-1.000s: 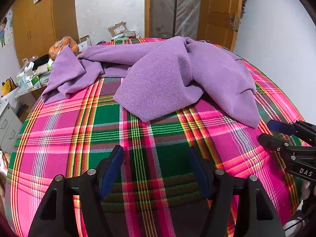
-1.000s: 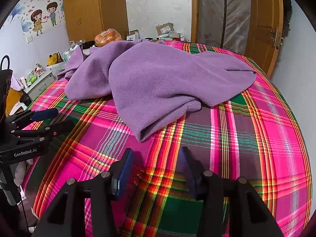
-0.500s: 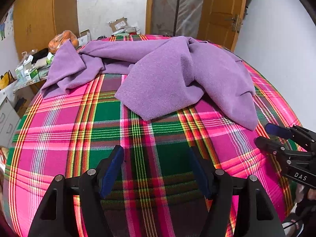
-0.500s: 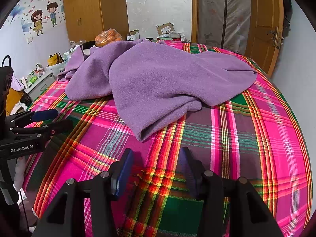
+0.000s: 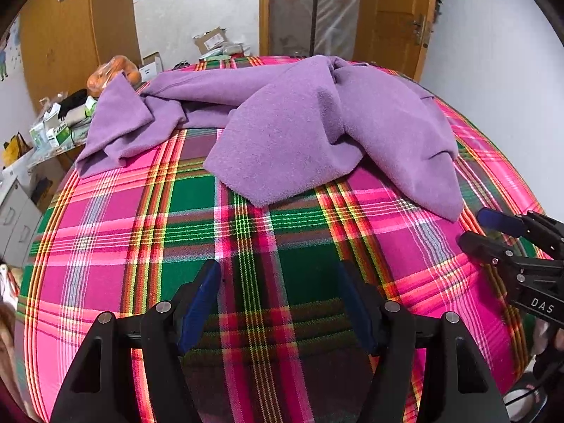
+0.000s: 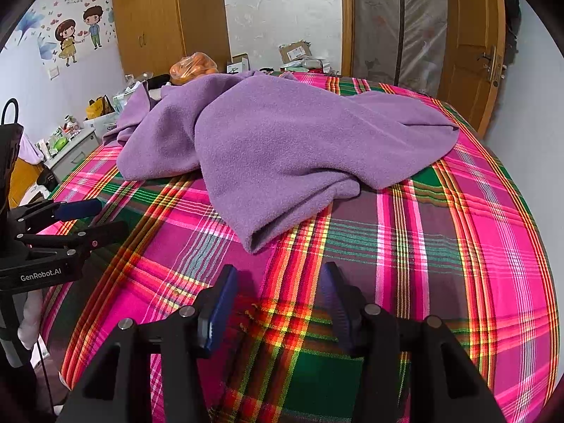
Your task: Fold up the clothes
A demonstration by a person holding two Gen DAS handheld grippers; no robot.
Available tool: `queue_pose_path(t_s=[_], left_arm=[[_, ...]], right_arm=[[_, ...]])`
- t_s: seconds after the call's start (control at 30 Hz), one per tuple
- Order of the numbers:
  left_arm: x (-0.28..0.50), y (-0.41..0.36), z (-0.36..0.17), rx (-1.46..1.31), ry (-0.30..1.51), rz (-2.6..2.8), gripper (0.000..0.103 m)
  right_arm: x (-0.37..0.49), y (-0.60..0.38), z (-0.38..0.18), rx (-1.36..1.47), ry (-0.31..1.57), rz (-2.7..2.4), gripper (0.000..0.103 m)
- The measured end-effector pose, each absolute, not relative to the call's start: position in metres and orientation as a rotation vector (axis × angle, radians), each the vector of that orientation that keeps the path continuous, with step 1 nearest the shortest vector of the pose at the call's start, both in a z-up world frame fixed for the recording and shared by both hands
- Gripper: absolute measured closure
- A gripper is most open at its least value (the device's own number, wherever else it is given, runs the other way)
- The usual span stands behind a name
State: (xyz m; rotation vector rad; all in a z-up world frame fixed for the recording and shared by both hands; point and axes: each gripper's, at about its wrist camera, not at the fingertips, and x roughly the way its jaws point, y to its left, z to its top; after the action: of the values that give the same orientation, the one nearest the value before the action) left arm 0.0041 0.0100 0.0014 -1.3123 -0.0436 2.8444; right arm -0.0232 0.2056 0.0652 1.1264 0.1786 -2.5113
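Both tongs, left tongs and right tongs, hover spread and empty over the bed; best pinch the purple garment at its near corners.

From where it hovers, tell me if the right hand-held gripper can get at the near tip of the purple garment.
Probably yes. The right hand-held gripper is open, and only bare plaid bedspread lies between it and the purple garment, whose tip lies just ahead.
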Motion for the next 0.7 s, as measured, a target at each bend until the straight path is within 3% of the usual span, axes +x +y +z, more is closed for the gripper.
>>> queue_pose_path(t_s=[0.57,0.7], left_arm=[[0.0037,0.0077,0.0031,-1.290,-0.086,2.846,0.036],[0.0010,0.0030,0.0021,-1.286,-0.083,2.868,0.045]], right_arm=[[-0.0235,0.2049,0.0656,1.127,0.175,-2.512,0.053],[-0.0235,0.2049,0.0656,1.127,0.175,-2.512,0.053]])
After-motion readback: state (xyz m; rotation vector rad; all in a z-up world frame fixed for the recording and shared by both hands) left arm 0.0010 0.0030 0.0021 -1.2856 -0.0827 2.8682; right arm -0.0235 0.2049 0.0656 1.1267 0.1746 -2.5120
